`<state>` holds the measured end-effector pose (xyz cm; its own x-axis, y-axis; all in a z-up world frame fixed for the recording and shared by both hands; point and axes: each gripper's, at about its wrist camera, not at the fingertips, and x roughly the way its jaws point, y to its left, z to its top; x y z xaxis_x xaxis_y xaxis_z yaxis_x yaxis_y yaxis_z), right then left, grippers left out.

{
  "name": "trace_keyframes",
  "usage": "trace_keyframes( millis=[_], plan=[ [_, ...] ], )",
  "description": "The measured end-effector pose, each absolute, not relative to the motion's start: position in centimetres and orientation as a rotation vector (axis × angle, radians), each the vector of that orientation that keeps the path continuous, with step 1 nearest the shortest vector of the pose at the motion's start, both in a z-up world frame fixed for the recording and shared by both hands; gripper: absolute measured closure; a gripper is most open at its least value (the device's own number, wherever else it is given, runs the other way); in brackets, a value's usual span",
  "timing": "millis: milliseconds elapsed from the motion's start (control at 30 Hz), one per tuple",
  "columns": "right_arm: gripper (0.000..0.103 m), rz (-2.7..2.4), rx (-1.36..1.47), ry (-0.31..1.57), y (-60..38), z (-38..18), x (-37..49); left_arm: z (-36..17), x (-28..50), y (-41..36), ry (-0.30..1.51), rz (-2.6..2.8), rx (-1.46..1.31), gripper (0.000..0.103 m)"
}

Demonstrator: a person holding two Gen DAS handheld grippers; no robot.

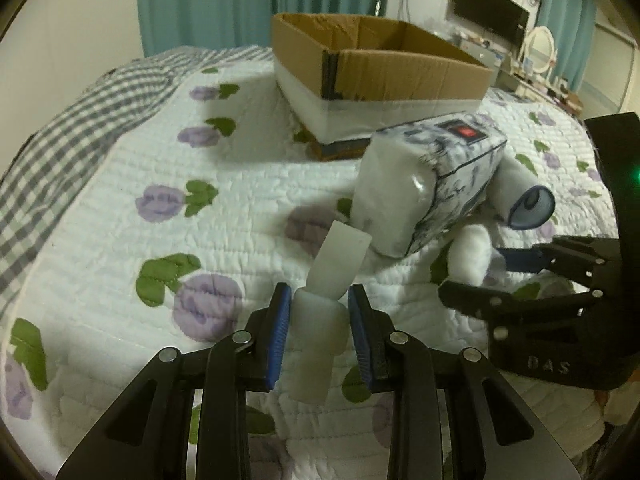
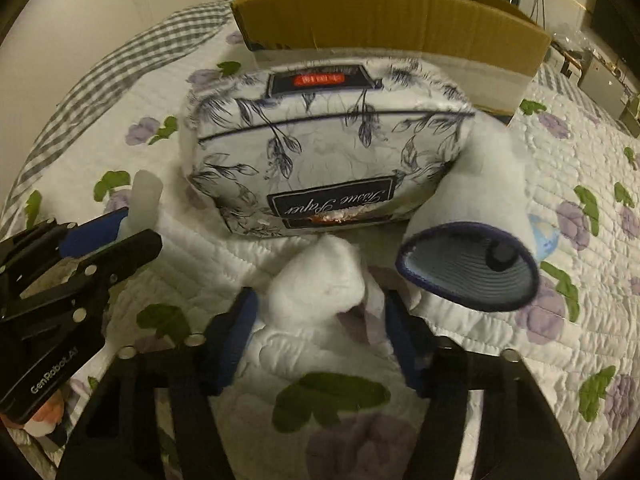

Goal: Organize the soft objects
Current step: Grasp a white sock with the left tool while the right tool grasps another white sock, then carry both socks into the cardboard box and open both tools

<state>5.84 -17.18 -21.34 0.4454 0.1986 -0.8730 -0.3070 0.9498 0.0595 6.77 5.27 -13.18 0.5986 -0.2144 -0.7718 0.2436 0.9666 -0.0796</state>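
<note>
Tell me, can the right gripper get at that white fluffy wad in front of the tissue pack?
Probably yes. The right gripper is open, and the white fluffy wad already sits between its fingertips on the quilt. Nothing blocks it; the left gripper is off to the side, closed on a white foam piece.

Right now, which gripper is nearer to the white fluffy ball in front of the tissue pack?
Right. The right gripper has the white fluffy ball between its open fingers. The left gripper sits off to the ball's left, holding a white foam piece.
</note>
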Motion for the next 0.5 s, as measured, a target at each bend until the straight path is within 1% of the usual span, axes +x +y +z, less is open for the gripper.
trace_keyframes(
  millis=[33,100,167,233,267,300,500],
  plan=[
    [0.057,0.312,-0.116,1.068,-17.2,-21.5,5.9,-13.3,6.7,5.2,0.892,-0.267,0.035,0.074],
    [0.061,0.313,-0.109,1.063,-17.2,-21.7,5.9,-13.3,6.6,5.2,0.89,-0.271,0.04,0.074],
    [0.069,0.324,-0.101,1.055,-17.4,-21.5,5.7,-13.1,6.4,5.0,0.883,-0.273,0.049,0.074],
    [0.071,0.339,-0.097,1.044,-17.5,-21.2,5.4,-12.5,6.1,4.8,0.871,-0.273,0.06,0.074],
    [0.075,0.344,-0.099,1.04,-17.4,-21.0,5.0,-12.2,5.9,4.7,0.863,-0.273,0.063,0.074],
    [0.077,0.351,-0.102,1.03,-17.4,-20.7,4.6,-11.7,5.6,4.6,0.851,-0.273,0.066,0.074],
    [0.081,0.377,-0.096,0.948,-18.0,-17.6,1.5,-8.9,4.4,3.9,0.798,-0.275,0.069,0.074]
  ],
)
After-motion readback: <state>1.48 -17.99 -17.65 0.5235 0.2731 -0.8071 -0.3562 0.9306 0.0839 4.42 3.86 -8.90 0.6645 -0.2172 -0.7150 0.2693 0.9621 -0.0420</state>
